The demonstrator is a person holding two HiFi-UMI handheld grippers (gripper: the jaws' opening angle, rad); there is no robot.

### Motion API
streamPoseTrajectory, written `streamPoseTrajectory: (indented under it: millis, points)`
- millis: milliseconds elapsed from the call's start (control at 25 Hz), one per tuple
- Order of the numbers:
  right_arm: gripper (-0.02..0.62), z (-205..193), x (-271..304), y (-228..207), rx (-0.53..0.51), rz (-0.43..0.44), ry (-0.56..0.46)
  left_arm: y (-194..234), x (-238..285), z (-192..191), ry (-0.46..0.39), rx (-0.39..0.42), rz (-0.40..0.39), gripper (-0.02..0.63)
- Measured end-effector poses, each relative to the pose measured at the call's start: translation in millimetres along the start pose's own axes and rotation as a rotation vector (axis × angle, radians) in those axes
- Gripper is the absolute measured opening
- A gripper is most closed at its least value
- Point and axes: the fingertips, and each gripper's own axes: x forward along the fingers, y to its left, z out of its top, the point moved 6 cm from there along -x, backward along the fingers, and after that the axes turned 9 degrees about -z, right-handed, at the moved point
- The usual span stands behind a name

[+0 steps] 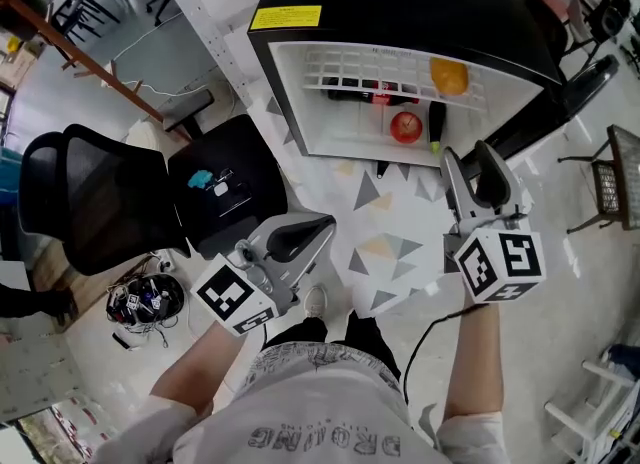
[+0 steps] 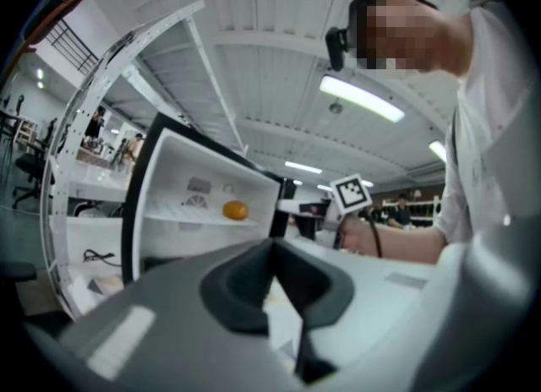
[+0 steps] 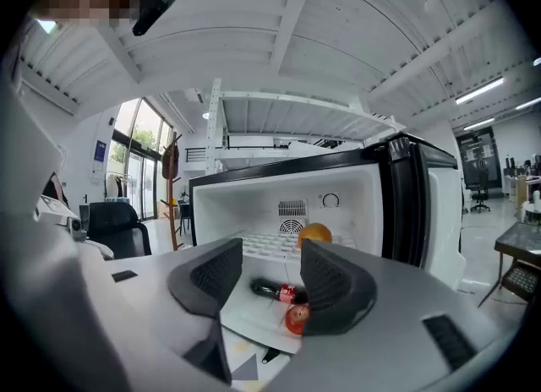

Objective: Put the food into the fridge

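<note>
In the head view, the black mini fridge with a smooth white plastic lining (image 1: pixel 287 102) stood open on the far side, its door (image 1: pixel 585 77) swung out to the right. A round, dimpled orange (image 1: pixel 449 77) sat on the white wire shelf (image 1: pixel 350 67). Below it were a glossy red apple (image 1: pixel 406 127) and a dark cola bottle with a red label (image 1: pixel 365 95), which lay on its side with its long axis left to right. The right gripper (image 1: pixel 465 160) was just near of the opening and closer to the food and door than the left gripper (image 1: pixel 318 227), which was lower and further left.

In the left gripper view, the left gripper (image 2: pixel 272 251) had its grey moulded jaws pressed together on nothing. The orange (image 2: pixel 236 209) lay far and left.

In the right gripper view, the right gripper (image 3: pixel 266 264) had its ribbed jaws apart and empty. The bottle (image 3: pixel 275 291) and apple (image 3: pixel 296 318) lay straight ahead beyond the gap, inside the fridge, with the orange (image 3: pixel 314 232) above. All the food seemed stowed, so the door likely came next.
</note>
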Motion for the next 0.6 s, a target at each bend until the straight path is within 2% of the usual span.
streamPoseTrajectory:
  millis: [600]
  points:
    - [0.078, -21.7, -53.7, 21.7, 0.01, 0.041, 0.026, -14.0, -11.5, 13.0, -0.02, 0.036, -0.017, 0.008]
